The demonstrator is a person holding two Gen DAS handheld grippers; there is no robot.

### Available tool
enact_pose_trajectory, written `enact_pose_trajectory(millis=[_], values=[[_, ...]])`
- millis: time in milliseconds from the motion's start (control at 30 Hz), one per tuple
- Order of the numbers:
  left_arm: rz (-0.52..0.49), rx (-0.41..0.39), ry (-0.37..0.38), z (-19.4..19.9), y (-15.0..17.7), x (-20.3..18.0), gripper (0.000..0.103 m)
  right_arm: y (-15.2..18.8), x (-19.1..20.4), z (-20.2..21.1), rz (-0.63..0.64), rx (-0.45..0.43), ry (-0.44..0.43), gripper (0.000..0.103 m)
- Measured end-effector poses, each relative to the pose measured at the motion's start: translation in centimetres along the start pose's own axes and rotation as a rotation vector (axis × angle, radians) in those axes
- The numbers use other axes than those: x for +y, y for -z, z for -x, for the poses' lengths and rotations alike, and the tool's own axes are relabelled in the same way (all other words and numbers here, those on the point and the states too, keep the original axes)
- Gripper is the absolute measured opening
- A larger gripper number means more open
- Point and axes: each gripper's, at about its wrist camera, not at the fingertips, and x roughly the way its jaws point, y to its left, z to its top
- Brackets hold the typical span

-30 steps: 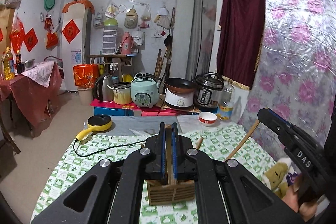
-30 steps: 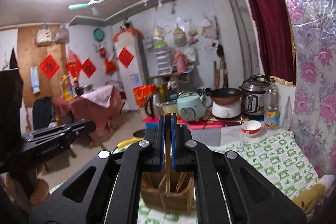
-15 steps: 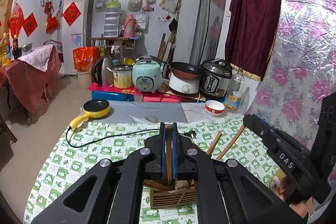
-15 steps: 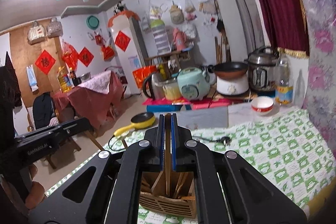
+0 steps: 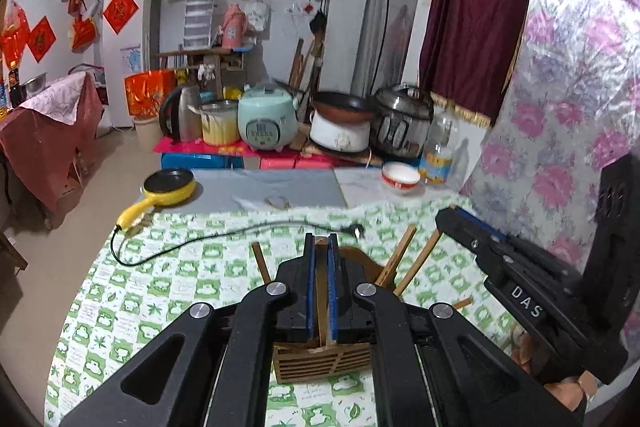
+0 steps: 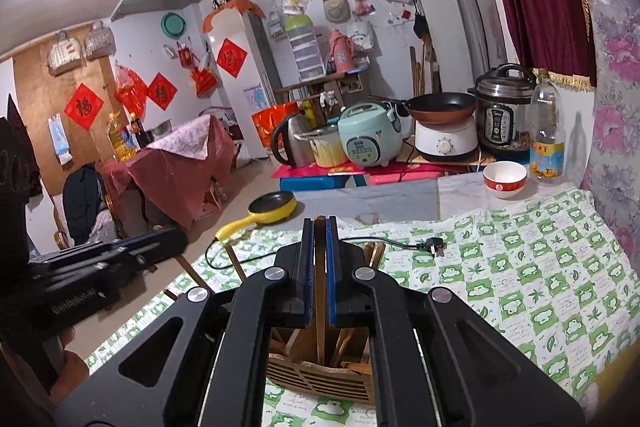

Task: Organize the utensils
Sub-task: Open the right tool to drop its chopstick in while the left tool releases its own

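Note:
A slatted wooden utensil holder [image 5: 320, 363] stands on the green-checked tablecloth, directly under both grippers; it also shows in the right wrist view [image 6: 320, 379]. Several wooden utensils [image 5: 400, 259] stick up out of it. My left gripper [image 5: 321, 247] is shut on a flat wooden utensil [image 5: 321, 291] whose lower end reaches into the holder. My right gripper [image 6: 320, 227] is shut on another wooden utensil [image 6: 320, 299] that also points down into the holder. The right gripper's body [image 5: 532, 291] shows at the left view's right side.
A yellow electric pan [image 5: 168, 187] with its black cord [image 5: 224, 235] lies at the table's far left. A red-and-white bowl [image 6: 505, 179] and an oil bottle [image 6: 547, 143] stand at the far right. Cookers [image 6: 370, 135] stand on a low shelf behind. A flowered wall covering [image 5: 580, 87] runs along the right.
Both grippers have tilted and come down toward the holder, so more tablecloth shows. Each held utensil now reaches lower into the holder. Both stay shut.

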Motion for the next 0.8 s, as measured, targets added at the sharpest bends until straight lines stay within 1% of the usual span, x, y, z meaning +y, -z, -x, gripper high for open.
enact_pose_trajectory(millis=[33, 67, 100, 133, 167, 200, 300, 367, 500, 567, 700, 800], values=[[0.008, 0.017, -0.004, -0.5, 0.1, 0.1, 0.009, 0.1, 0.1, -0.3, 0.009, 0.019, 0.009, 0.012], [0.021, 0.025, -0.004, -0.7, 0.1, 0.3, 0.030, 0.2, 0.0, -0.4, 0.012, 0.025, 0.018, 0.015], [0.039, 0.023, -0.002, -0.8, 0.2, 0.6, 0.048, 0.3, 0.0, -0.4, 0.013, 0.026, 0.027, 0.022], [0.057, 0.007, -0.004, -0.5, 0.2, 0.9, 0.069, 0.3, 0.0, -0.3, 0.014, 0.021, 0.030, 0.027], [0.069, -0.023, -0.024, 0.0, 0.2, 1.1, 0.071, 0.2, 0.0, 0.0, 0.015, 0.012, 0.031, 0.036], [0.065, -0.031, -0.037, 0.2, 0.1, 1.2, 0.071, 0.2, 0.1, 0.3, 0.017, 0.000, 0.036, 0.039], [0.064, -0.077, -0.046, 1.7, -0.1, 1.6, 0.073, 0.0, 0.2, 1.4, 0.024, -0.030, 0.042, 0.044], [0.081, -0.101, -0.056, 2.5, -0.3, 1.9, 0.086, 0.0, 0.4, 2.0, 0.028, -0.044, 0.048, 0.049], [0.092, -0.135, -0.095, 3.6, -0.5, 2.3, 0.090, -0.1, 0.8, 2.9, 0.038, -0.067, 0.059, 0.058], [0.096, -0.144, -0.106, 3.9, -0.5, 2.4, 0.096, 0.0, 1.1, 3.2, 0.044, -0.075, 0.064, 0.061], [0.095, -0.161, -0.161, 4.3, -0.5, 2.5, 0.097, 0.1, 1.5, 3.5, 0.058, -0.081, 0.085, 0.069], [0.082, -0.162, -0.190, 4.6, -0.4, 2.3, 0.097, 0.2, 1.6, 4.0, 0.064, -0.085, 0.105, 0.071]])
